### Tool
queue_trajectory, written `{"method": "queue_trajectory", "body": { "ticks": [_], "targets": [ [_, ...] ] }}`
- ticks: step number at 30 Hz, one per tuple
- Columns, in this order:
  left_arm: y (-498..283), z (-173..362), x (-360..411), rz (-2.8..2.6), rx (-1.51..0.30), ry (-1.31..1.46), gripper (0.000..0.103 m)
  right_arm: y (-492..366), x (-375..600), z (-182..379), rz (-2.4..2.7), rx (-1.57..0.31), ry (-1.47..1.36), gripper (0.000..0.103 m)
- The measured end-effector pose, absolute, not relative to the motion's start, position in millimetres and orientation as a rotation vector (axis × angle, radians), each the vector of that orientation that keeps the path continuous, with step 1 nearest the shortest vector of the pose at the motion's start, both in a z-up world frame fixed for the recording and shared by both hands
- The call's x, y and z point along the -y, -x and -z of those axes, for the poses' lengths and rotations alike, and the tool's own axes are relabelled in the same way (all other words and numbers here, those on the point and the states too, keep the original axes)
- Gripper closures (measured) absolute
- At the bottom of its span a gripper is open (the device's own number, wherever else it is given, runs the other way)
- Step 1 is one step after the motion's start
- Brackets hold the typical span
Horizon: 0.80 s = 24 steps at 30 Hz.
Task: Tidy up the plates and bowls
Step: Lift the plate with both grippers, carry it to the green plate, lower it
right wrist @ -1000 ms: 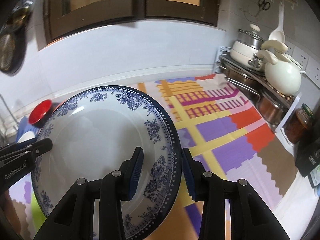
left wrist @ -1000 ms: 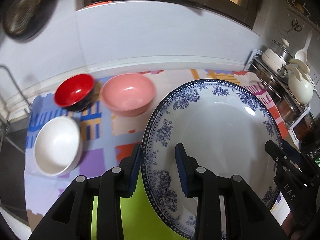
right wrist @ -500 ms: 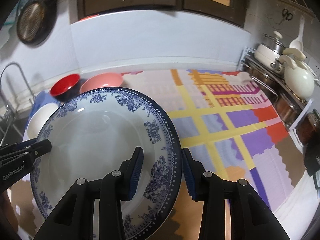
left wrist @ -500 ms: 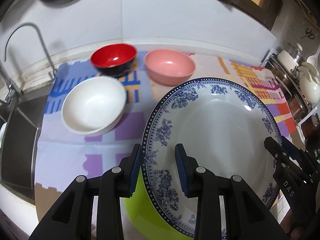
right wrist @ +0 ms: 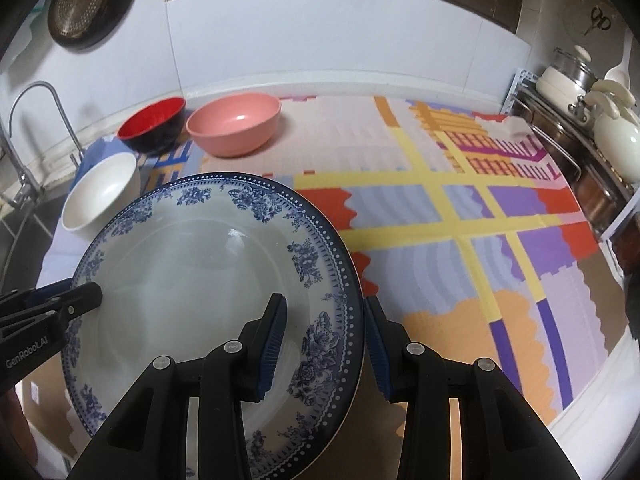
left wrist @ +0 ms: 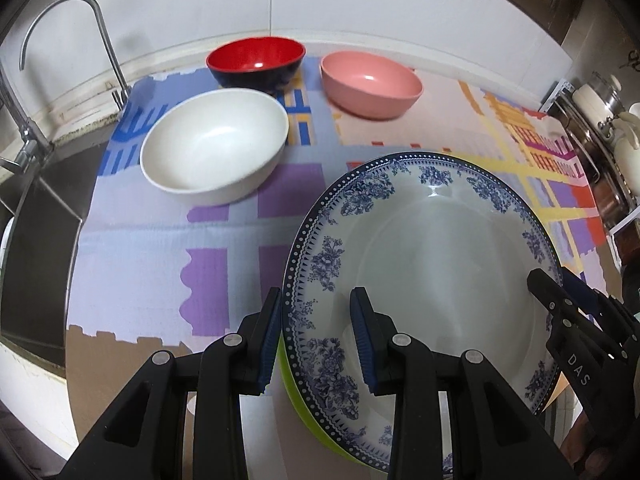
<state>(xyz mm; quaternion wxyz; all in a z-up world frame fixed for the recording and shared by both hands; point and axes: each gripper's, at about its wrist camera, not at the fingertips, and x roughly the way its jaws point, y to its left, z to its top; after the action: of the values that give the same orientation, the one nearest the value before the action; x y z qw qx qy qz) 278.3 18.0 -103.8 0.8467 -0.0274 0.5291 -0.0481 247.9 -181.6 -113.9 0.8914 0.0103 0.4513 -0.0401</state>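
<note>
A large blue-and-white floral plate (left wrist: 432, 264) is held above the counter by both grippers. My left gripper (left wrist: 316, 336) is shut on its left rim, together with a lime-green plate (left wrist: 296, 396) that shows under it. My right gripper (right wrist: 324, 336) is shut on the right rim of the floral plate (right wrist: 208, 280). A white bowl (left wrist: 214, 152), a red bowl with a dark outside (left wrist: 256, 62) and a pink bowl (left wrist: 370, 82) stand on the colourful mat (left wrist: 160, 248). The white bowl (right wrist: 100, 192), red bowl (right wrist: 154, 122) and pink bowl (right wrist: 234, 124) also show in the right wrist view.
A steel sink (left wrist: 36, 240) with a faucet (left wrist: 60, 12) lies left of the mat. A rack with pots and a white kettle (right wrist: 612, 128) stands at the right. A strainer (right wrist: 80, 0) hangs on the wall. The patterned mat (right wrist: 460, 220) spreads to the right.
Both grippers have lifted and pulled the plates back and up. The bowls now look farther away and the sink and faucet have come into view.
</note>
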Motion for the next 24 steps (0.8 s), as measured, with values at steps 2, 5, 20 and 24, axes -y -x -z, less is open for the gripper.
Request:
{"method": "queue_trajectory", "body": {
  "ticks": [2, 5, 20, 24],
  "targets": [
    [-277, 107, -17, 0.102, -1.122, 0.055, 0.069, -247, 182, 118, 0.082, -0.949, -0.021, 0.063],
    [-275, 114, -17, 0.1, -1.138, 0.056, 0.069, -248, 182, 124, 0.08, -0.966, -0.026, 0.063],
    [-275, 126, -16, 0.072, -1.172, 0.043, 0.069, -254, 180, 142, 0.064, -1.029, -0.024, 0.063],
    [-275, 127, -16, 0.072, -1.172, 0.039, 0.069, -254, 180, 146, 0.06, -1.045, -0.025, 0.063]
  ]
}}
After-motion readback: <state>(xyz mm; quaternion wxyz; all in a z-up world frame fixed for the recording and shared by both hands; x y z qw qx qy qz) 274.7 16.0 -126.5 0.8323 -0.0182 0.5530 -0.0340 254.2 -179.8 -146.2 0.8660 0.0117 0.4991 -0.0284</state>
